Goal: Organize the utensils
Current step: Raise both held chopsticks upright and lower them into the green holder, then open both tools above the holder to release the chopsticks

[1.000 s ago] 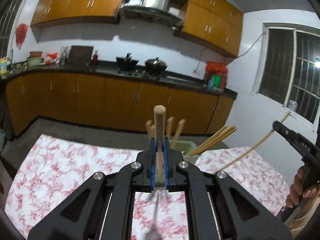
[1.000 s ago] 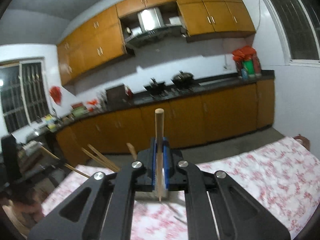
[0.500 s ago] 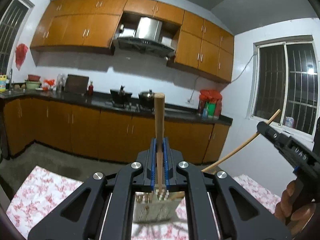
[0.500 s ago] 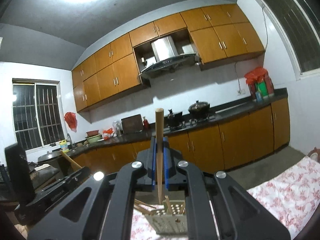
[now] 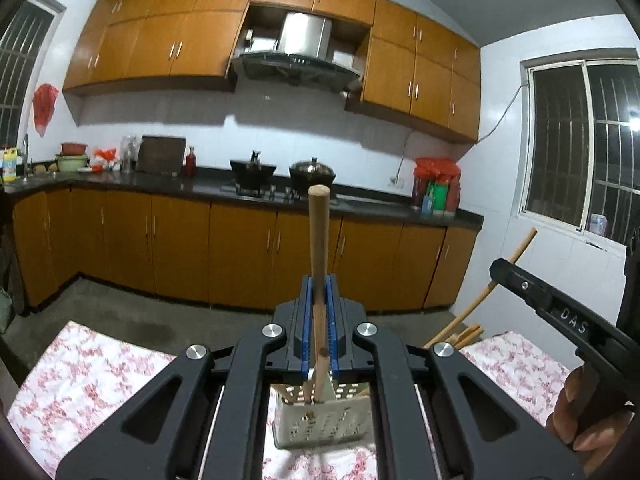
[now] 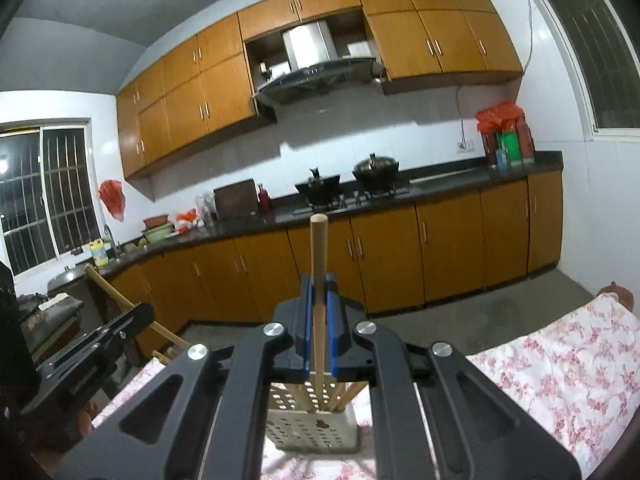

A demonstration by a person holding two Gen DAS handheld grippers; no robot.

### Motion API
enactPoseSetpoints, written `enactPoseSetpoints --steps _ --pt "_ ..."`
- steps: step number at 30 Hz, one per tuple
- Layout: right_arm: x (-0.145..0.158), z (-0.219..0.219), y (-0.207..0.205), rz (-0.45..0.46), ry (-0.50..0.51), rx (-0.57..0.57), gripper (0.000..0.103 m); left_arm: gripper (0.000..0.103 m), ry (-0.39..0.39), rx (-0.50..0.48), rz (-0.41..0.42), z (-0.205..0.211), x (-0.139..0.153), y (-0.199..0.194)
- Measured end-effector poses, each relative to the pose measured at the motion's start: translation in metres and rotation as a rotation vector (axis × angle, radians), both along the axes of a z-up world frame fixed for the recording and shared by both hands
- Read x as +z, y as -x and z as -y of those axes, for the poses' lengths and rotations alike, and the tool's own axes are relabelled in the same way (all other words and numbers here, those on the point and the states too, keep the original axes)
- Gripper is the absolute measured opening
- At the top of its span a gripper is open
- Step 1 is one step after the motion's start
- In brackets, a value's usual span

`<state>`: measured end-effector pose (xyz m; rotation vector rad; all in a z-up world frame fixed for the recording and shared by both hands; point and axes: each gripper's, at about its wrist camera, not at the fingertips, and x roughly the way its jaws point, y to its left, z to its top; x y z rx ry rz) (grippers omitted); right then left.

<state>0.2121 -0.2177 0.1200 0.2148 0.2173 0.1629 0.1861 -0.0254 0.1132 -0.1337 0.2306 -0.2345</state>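
Two light, stiff, round wooden utensil handles, left gripper clamps one, right gripper the other, both mid-shaft above the white perforated plastic holder; smooth wood may slip.

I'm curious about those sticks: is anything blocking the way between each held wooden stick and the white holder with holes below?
Nothing visible blocks them. Each wooden stick hangs upright over the perforated holder; only utensils already standing inside crowd its opening.
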Motion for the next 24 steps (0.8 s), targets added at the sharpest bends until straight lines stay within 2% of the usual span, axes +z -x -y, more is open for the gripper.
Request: enactPoseSetpoints --steps 5,8,9,10,12,17,19,20,24 --pt "-0.006 -0.007 -0.005 -0.027 0.015 0.006 0.010 0.007 0.007 -0.011 -0.058 -0.003 -0.008 -0.007" --pt "-0.003 -0.009 -0.001 -0.017 0.019 0.006 0.024 0.010 0.024 -0.013 -0.072 -0.008 -0.007 -0.008" --pt "-0.002 -0.008 0.002 -0.010 0.020 0.003 0.030 0.015 0.027 -0.012 -0.072 -0.009 -0.007 -0.007" --pt "-0.001 -0.008 0.004 -0.005 0.022 0.003 0.031 0.027 0.028 -0.007 -0.070 -0.010 -0.006 -0.008" --pt "0.002 -0.007 0.009 0.003 0.025 -0.001 0.034 0.037 0.034 -0.001 -0.058 -0.013 -0.004 -0.004" --pt "0.003 0.000 0.032 0.023 0.043 -0.025 0.053 0.044 0.046 0.008 -0.042 -0.024 0.002 0.010" --pt "-0.001 0.002 0.044 0.024 0.064 -0.035 0.064 0.053 0.042 0.023 -0.041 -0.031 0.001 0.019" --pt "-0.005 0.003 0.052 0.019 0.080 -0.041 0.068 0.055 0.037 0.032 -0.044 -0.034 -0.001 0.025" --pt "-0.024 0.002 0.078 -0.018 0.132 -0.047 0.082 0.075 -0.004 0.075 -0.057 -0.044 -0.012 0.044"
